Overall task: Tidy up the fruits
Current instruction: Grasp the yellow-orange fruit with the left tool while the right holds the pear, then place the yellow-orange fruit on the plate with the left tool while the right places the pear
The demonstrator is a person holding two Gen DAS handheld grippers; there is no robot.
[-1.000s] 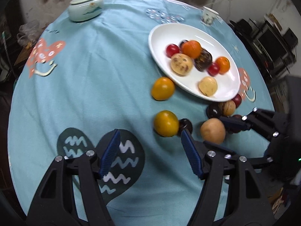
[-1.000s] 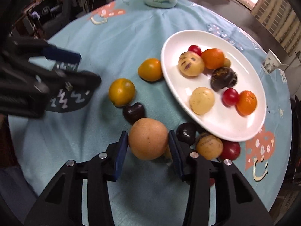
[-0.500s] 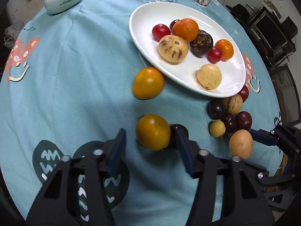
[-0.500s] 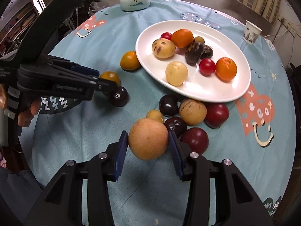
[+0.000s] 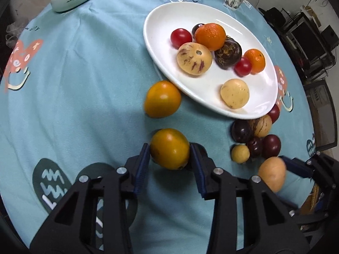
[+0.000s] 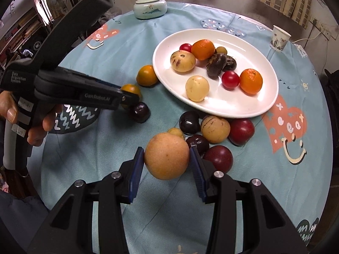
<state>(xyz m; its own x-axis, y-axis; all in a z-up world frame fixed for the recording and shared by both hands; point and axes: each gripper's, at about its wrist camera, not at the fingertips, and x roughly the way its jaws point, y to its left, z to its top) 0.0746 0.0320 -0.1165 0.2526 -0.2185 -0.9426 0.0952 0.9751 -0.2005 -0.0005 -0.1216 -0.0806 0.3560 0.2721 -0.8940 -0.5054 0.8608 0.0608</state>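
My left gripper (image 5: pixel 169 149) is shut on a yellow-orange fruit (image 5: pixel 169 158), with a blue pad pressed to each side. In the right wrist view my right gripper (image 6: pixel 166 151) is shut on a round tan fruit (image 6: pixel 166 163) and holds it above the cloth. A white oval plate (image 5: pixel 211 17) holds several fruits, among them two oranges and two cherry tomatoes. Another yellow-orange fruit (image 5: pixel 162 99) lies against the plate's near rim. A dark plum (image 6: pixel 139 111) sits just beside the left gripper's fingertips (image 6: pixel 127 97).
A cluster of loose fruits (image 6: pixel 214 129) lies between the plate and my right gripper. A lidded ceramic jar (image 6: pixel 150 7) and a paper cup (image 6: pixel 279 38) stand at the far side of the round blue-clothed table. A person's hand (image 6: pixel 10 110) holds the left gripper.
My left gripper moved forward and closed on the yellow-orange fruit. My right gripper drew back from the cluster and rose, still holding the tan fruit.
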